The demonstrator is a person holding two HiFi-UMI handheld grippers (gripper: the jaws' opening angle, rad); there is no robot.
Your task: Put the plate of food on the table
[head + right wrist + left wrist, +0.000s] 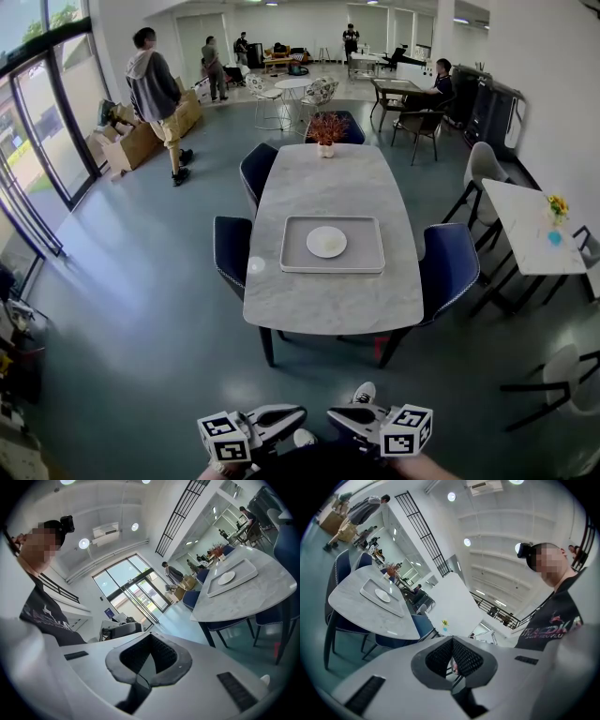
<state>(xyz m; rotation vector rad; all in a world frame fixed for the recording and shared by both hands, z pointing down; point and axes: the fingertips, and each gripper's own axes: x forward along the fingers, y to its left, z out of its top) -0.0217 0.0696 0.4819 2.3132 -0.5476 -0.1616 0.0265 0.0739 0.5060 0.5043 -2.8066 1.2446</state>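
The person is holding the left gripper (284, 418) and the right gripper (344, 418) low and side by side, each with its fingers pressed together on nothing. The plate (326, 242) is lying well ahead of the fingertips, far out of reach, in a grey tray (298, 264) on the marble table (319, 178). Whether it is carrying food is too small to tell. Trouble is likeliest at the pickup. A shallow plate pinched by one edge could be tipping and spilling, or catching on the tray's raised rim, if the grip is shallow.
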